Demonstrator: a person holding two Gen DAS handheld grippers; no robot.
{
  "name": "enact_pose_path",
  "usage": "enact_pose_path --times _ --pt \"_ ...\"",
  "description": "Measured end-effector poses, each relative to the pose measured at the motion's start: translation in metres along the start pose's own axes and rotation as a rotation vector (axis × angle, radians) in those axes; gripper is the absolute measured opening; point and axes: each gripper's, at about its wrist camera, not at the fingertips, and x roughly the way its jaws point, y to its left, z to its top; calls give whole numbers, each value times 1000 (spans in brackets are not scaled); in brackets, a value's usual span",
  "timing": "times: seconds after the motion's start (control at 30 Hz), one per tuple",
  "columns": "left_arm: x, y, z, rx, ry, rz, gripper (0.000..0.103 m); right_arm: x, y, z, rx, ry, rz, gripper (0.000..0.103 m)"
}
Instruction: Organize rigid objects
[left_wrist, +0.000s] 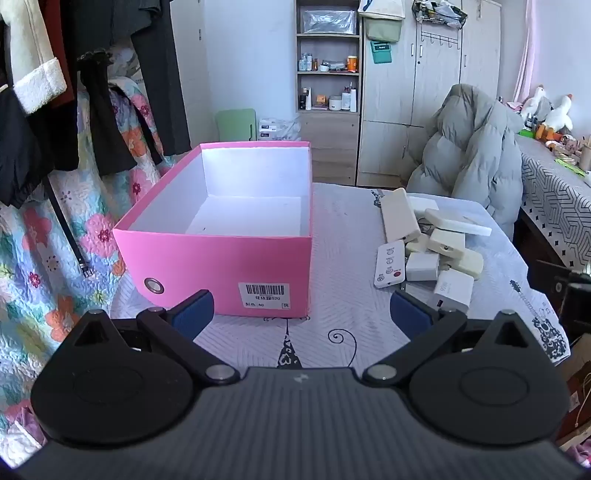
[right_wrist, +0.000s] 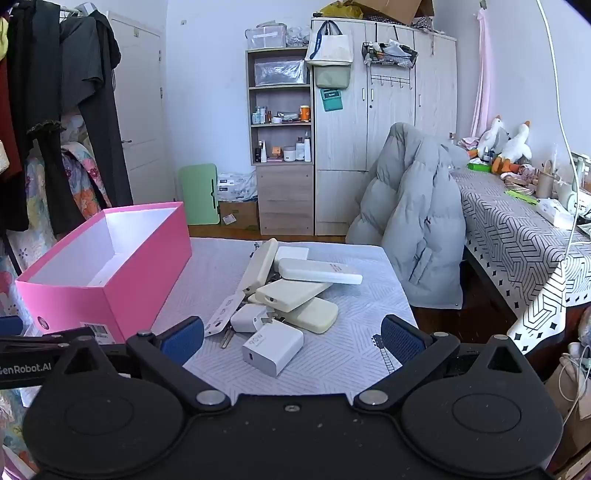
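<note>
Left wrist view: the left gripper (left_wrist: 301, 314) is seen nearest, jaws spread wide with nothing between them, above the patterned table cover (left_wrist: 351, 325). Just beyond it the open pink box (left_wrist: 221, 254) stands empty. A pile of white chargers and power banks (left_wrist: 432, 240) lies to the box's right, apart from it.

Right wrist view: the right gripper (right_wrist: 291, 338) is likewise spread wide and empty. A white charger (right_wrist: 273, 347) lies just ahead between its fingers, untouched; the pile (right_wrist: 295, 291) is behind it, the pink box (right_wrist: 110, 273) at left.
</note>
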Motion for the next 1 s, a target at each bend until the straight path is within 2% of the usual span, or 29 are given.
enact_pose_path --times 0.17,0.47,0.57,0.73,1.0 --pt "0 0 0 15 -10 13 102 2 -1 1 1 -2 -5 103" --pt "1 -5 4 -1 20 3 101 0 -3 1 0 3 -27 103" --pt "-1 -6 -1 12 3 13 101 2 -6 0 3 7 -30 103" --pt "-4 -4 0 -21 0 -8 102 7 -7 -2 0 17 -33 103" --pt "0 -5 -2 -4 11 13 102 10 -3 -5 -11 27 -26 103"
